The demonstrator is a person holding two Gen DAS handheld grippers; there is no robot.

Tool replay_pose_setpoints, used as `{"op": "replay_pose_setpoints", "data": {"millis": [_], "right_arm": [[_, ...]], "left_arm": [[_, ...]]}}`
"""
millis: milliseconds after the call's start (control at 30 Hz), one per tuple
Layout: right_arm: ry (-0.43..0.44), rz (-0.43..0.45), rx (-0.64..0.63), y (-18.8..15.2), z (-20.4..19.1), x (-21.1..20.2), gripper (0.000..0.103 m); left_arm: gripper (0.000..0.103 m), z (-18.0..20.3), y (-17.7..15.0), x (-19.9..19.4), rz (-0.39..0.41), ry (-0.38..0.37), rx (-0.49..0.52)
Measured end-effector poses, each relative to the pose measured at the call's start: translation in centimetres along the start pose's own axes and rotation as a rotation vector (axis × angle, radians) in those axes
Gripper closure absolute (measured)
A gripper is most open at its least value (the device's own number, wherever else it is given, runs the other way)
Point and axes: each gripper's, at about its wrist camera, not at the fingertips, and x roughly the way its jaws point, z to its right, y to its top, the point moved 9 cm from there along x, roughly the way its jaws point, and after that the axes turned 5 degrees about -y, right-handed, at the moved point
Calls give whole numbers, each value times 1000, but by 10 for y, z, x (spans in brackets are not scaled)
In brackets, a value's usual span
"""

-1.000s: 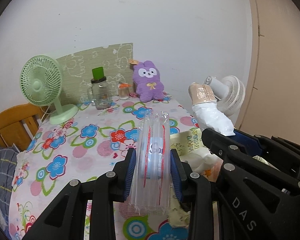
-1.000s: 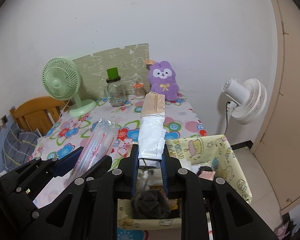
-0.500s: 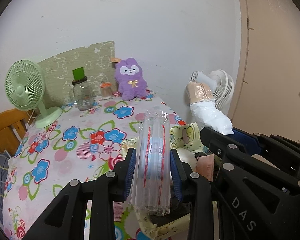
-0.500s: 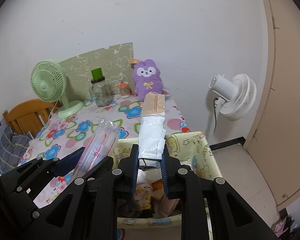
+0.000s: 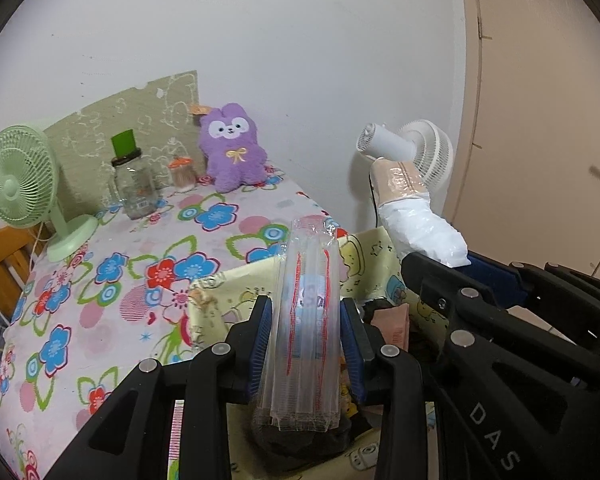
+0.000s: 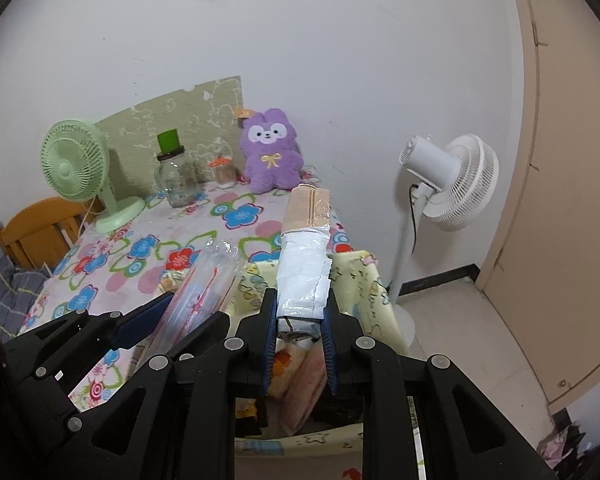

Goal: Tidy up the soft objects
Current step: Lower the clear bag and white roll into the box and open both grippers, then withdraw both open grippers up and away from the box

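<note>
1. Left wrist view: the left gripper point(image 5: 306, 344) is clamped on a clear plastic packet with red lines point(image 5: 308, 320), held upright at 6 o'clock. The packet's blue label is blurred and unreadable, and its lower end hides part of the yellow cartoon-print fabric bin point(image 5: 228, 292) below. The bin's contents are mostly covered, showing only a pink scrap and dark cloth. At 4 o'clock the right gripper's black frame reads "DAS", cut off at the edge. A purple plush bunny point(image 5: 232, 148) sits on the flower-print counter point(image 5: 140, 248) at 11 o'clock.
2. Right wrist view: the right gripper point(image 6: 300, 338) is closed on a white-and-tan wrapped bundle point(image 6: 305, 256), pointing towards 12 o'clock above the bin point(image 6: 360, 280). The clear packet point(image 6: 202, 292) shows at 9 o'clock, its base hidden behind the left gripper's frame.
</note>
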Motion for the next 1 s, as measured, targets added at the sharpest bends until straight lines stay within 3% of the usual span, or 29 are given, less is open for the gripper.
{"op": "replay_pose_setpoints", "data": {"millis": [267,333,533,800,1000], "right_arm": [[-4,-25,8,-7,7,9,80],[2,-32,7,-8,6,12,80],[19,-58,9,-13,2,19,80],[18,-92,20,-25,-2,22,78],[-8,-94,2,-29,-2,17,72]], "left_arm": [[58,4,-1,13,-14,-10,14],[44,3,-2,15,-18,-6,16],[25,-1,-9,16,-50,18,31],[21,-3,-18,15,-76,22,45],[19,-2,-21,12,-75,17,52]]}}
